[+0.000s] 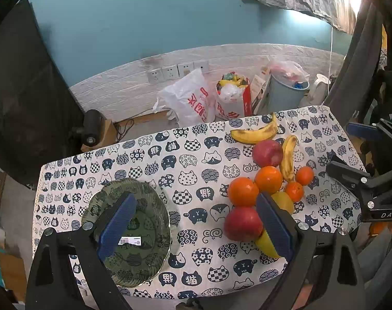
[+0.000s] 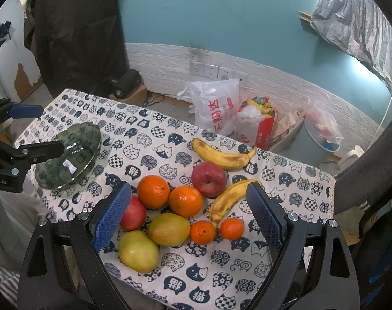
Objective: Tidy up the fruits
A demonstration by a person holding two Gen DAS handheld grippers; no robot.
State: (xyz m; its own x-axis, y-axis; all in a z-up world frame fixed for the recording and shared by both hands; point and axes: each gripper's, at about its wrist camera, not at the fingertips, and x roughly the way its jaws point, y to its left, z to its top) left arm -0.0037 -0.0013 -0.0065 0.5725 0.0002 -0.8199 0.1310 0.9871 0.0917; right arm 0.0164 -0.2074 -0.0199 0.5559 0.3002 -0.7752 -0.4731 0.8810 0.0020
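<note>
A green glass plate point(image 1: 144, 206) point(image 2: 74, 152) with a barcode sticker sits on the left of the cat-print tablecloth point(image 1: 190, 155). Fruit lies in a cluster on the right: two bananas point(image 2: 221, 156) point(image 2: 229, 199), two red apples point(image 2: 209, 178) point(image 2: 132, 213), two large oranges point(image 2: 153, 191) point(image 2: 185, 201), two small mandarins point(image 2: 202, 232) point(image 2: 231, 228) and two yellow-green mangoes point(image 2: 168, 229) point(image 2: 138, 250). My left gripper point(image 1: 196, 227) hovers open above the table between plate and fruit. My right gripper point(image 2: 188, 217) hangs open over the fruit cluster, holding nothing.
Behind the table, on the floor, stand a white plastic bag point(image 2: 216, 106), a red carton of rubbish point(image 2: 258, 124) and a blue bin point(image 2: 317, 142). A dark speaker point(image 2: 126, 80) sits on a box at the back left. The table's far edge runs close behind the bananas.
</note>
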